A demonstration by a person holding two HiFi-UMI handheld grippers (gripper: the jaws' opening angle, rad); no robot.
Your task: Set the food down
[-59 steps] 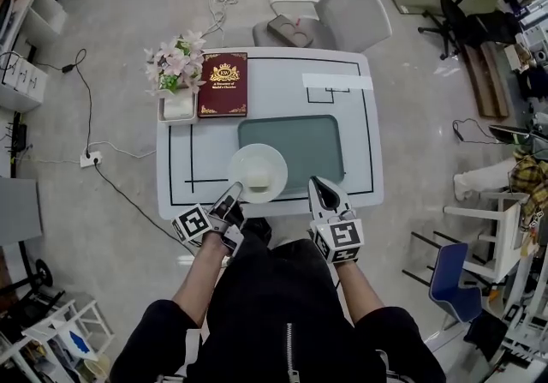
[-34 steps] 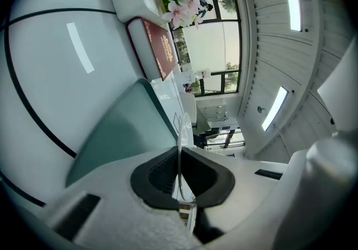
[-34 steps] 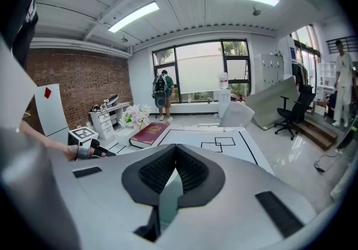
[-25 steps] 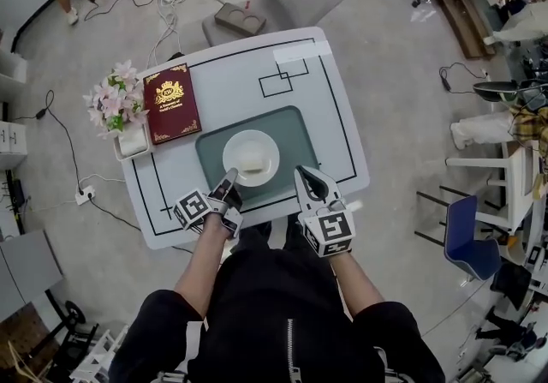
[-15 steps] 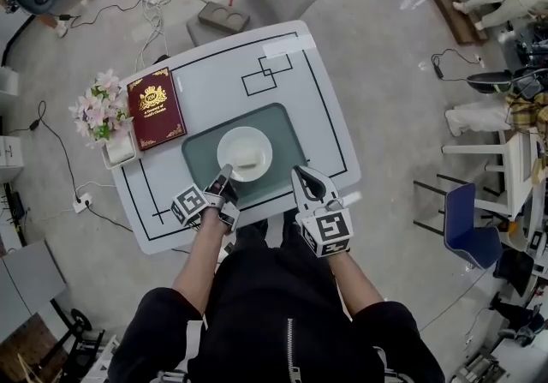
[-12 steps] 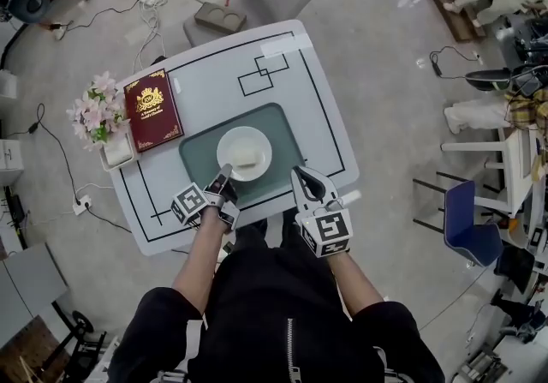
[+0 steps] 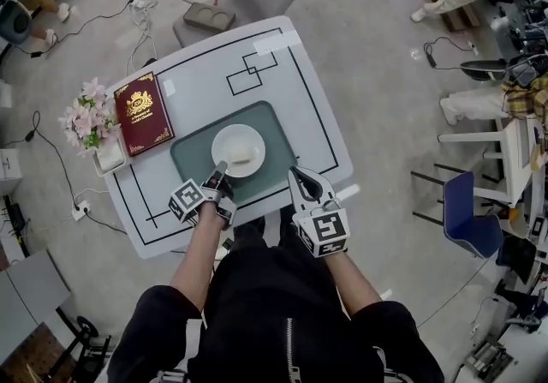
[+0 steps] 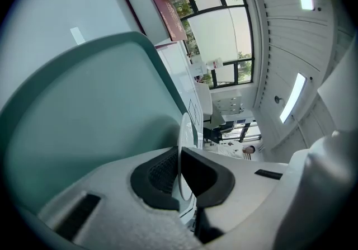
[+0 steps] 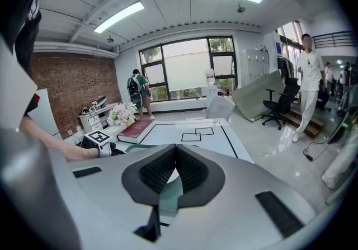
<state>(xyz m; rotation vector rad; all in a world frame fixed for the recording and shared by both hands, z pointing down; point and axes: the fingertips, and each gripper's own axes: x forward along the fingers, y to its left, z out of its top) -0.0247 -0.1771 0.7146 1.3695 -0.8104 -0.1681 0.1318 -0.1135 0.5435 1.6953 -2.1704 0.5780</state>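
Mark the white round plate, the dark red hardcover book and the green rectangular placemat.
white round plate (image 7: 224,141): head view, bare left part of its surface.
dark red hardcover book (image 7: 144,114): head view, middle of its cover.
green rectangular placemat (image 7: 278,126): head view, bare right part beside the plate.

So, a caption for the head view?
Left gripper holds a white plate of food over the green mat; right gripper empty.
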